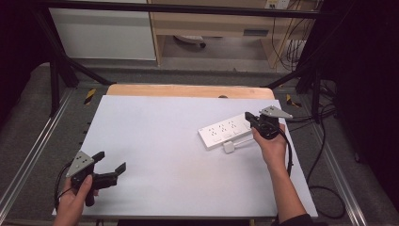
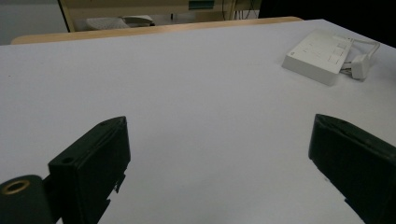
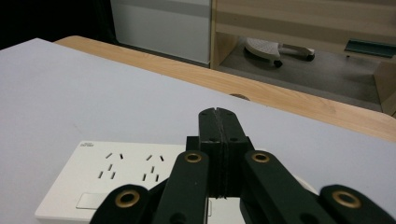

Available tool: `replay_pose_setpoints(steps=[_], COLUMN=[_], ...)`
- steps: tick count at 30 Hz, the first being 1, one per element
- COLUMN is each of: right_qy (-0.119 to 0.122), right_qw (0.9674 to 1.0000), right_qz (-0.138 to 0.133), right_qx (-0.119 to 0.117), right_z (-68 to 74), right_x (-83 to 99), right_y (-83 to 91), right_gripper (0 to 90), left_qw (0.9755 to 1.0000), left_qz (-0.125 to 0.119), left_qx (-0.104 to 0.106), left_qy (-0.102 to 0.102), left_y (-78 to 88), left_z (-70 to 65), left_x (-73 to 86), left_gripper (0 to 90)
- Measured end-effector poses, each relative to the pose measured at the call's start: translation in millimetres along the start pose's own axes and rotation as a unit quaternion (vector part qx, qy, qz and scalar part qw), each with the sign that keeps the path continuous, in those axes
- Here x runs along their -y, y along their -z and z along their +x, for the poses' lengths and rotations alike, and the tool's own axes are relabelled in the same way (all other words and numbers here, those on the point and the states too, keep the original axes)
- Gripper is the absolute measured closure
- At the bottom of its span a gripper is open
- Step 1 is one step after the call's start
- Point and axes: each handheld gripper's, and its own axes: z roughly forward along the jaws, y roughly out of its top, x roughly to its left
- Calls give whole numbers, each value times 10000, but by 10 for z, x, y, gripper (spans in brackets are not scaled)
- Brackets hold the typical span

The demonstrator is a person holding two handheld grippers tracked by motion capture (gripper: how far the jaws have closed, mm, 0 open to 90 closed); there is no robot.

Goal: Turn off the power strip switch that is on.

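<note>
A white power strip lies on the white tabletop at the right, with a white plug and its cord just in front of it. My right gripper hovers at the strip's right end, jaws pressed together with nothing visible between them; in the right gripper view the shut jaws stand above the strip. My left gripper rests near the table's front left, jaws wide open and empty. Its view shows the strip and plug far off.
A wooden table edge runs along the back. Black frame bars stand at both sides, and cables trail on the floor to the right. A cabinet and a chair base sit beyond the table.
</note>
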Motion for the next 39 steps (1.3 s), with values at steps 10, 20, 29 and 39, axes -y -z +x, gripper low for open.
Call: replay_pose_setpoints(steps=[10,20,29,39], right_qy=[33,42,83,68], right_qw=[9999,9993,9987,9980], right_qz=[150,369,499,608], right_qx=[-26,-56,-102,-144], right_z=[18,28,35,39], right_x=[48,123,178,245], right_y=[-47,-98,-127,-148], right_gripper=[900,898,894,893], left_qw=[10000,10000,10000,10000], left_qz=[-8,-9,-12,-30], left_qx=[-2,0,12,5], left_qy=[-11,-2,-10,-7], left_y=[0,6,6,9], left_z=[-2,-3,-4,-7], left_x=[-1,-2,-3,-6], left_gripper=[53,53,53,53])
